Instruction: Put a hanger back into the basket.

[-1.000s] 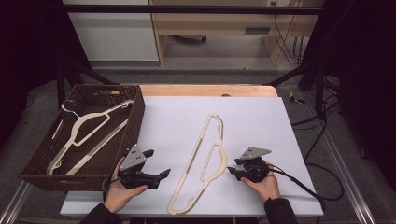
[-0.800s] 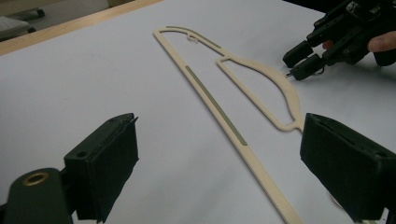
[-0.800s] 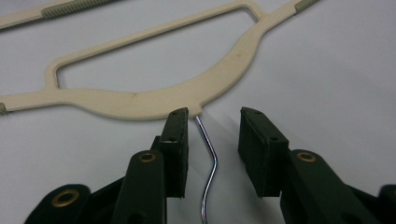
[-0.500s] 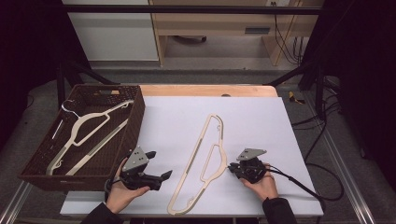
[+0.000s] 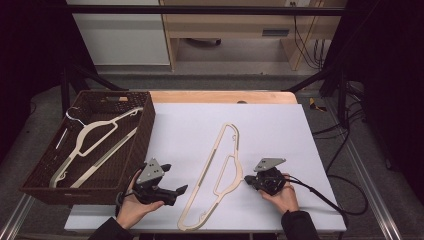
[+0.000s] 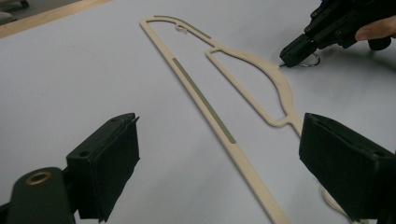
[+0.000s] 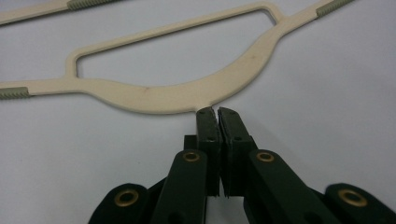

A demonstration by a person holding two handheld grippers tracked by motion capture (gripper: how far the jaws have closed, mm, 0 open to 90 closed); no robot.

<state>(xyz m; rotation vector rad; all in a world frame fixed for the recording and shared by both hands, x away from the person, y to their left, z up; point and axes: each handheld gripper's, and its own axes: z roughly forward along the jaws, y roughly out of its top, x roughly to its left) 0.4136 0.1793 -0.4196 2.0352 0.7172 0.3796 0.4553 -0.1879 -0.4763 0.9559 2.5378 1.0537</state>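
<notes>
Right gripper (image 7: 215, 112): jaws have just been closing and now stand together on the wire hook at the neck of the cream hanger (image 5: 220, 170), which lies flat on the white counter (image 5: 280, 130). Grip looks set for lifting. Left gripper (image 6: 224, 154): jaws apart, nothing between, hovering near the hanger's long bar, beside the basket (image 5: 145, 130)

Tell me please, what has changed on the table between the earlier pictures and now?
The right gripper has just closed its jaws at the neck of the hanger on the table, on its metal hook; a second ago they stood open there. The left gripper shifted slightly and is open, holding nothing. The hanger itself, the wicker basket and the hanger in the basket lie as before.
</notes>
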